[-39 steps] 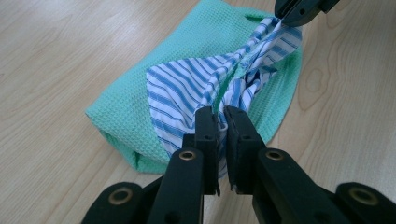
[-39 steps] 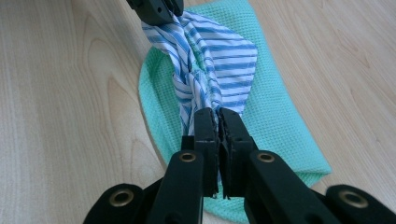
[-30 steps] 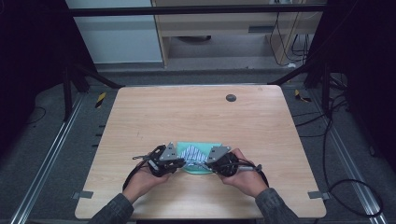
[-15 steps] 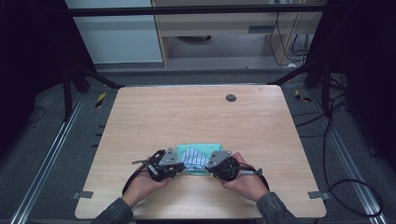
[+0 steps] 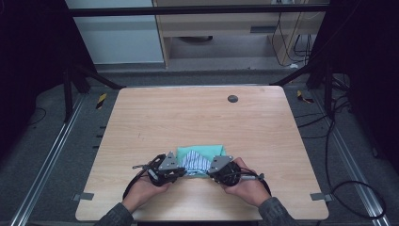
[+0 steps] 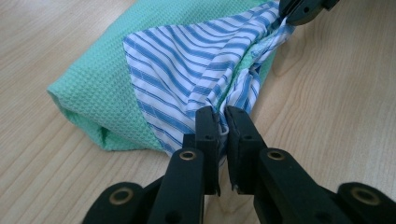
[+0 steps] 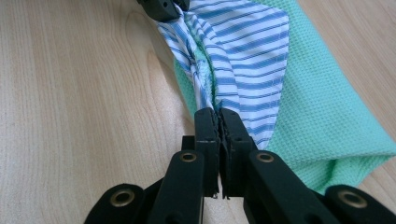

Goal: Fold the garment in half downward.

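Cloth, striped blue-and-white over green waffle weave, lies folded near the front edge of the tabletop, and compared with 1 second earlier its near edge has been drawn slightly toward the person while both hands barely moved. The left hand-held gripper is clenched on the striped hem, and the right hand-held gripper is clamped on the same hem at the other end. That suggests a fold is being set. No container stands on the tabletop.
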A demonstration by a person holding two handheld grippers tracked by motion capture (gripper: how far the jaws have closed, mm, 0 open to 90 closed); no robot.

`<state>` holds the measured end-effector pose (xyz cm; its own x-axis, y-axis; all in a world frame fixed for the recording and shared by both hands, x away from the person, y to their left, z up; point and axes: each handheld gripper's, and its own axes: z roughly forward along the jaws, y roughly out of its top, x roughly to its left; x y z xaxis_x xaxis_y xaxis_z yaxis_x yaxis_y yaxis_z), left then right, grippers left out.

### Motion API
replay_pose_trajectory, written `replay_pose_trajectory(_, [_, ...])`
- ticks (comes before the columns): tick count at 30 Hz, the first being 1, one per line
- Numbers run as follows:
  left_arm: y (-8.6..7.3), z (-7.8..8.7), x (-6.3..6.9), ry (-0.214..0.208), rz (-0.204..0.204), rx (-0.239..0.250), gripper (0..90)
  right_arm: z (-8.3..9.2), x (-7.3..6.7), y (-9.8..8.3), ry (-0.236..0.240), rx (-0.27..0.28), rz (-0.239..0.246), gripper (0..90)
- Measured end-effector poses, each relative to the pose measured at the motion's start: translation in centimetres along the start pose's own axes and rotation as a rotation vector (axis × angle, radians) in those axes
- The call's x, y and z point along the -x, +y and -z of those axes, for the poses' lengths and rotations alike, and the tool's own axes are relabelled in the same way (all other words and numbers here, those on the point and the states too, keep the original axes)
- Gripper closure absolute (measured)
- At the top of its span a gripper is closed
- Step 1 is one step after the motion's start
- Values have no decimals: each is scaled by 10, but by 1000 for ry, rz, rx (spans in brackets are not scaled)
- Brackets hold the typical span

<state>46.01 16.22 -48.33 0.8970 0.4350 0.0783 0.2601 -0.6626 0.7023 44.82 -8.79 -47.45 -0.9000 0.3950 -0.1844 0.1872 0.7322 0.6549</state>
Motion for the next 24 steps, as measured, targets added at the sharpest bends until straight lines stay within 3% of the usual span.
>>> replay_pose_trajectory(24, [-7, -1, 8, -11, 8, 9, 814, 1, -9, -5, 8, -8, -3, 867])
